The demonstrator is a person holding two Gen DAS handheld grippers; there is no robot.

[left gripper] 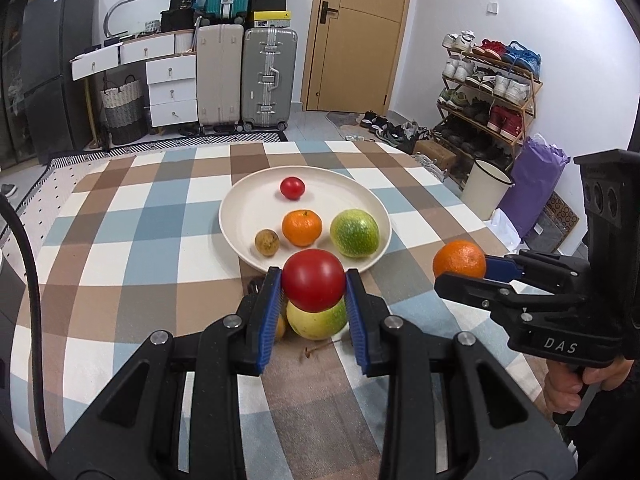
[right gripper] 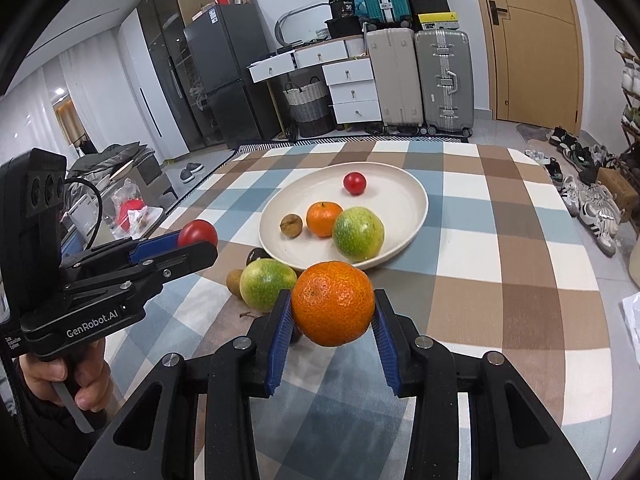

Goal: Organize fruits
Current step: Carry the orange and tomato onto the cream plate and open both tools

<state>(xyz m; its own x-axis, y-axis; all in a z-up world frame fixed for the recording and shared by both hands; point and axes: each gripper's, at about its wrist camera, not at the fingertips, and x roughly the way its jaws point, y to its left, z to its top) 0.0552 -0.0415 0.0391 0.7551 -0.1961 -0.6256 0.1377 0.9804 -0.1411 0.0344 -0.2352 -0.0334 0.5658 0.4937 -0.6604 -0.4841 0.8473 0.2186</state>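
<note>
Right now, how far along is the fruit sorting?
About halfway, it seems. Done: the plate holds a small tomato, an orange, a green fruit and a brown fruit. In hand: the left gripper grips a tomato, the right gripper a tangerine. Left: a green-yellow fruit and small brown ones on the tablecloth.

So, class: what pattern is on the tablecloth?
The tablecloth has brown, blue and white checks, clearest in the right wrist view.
</note>
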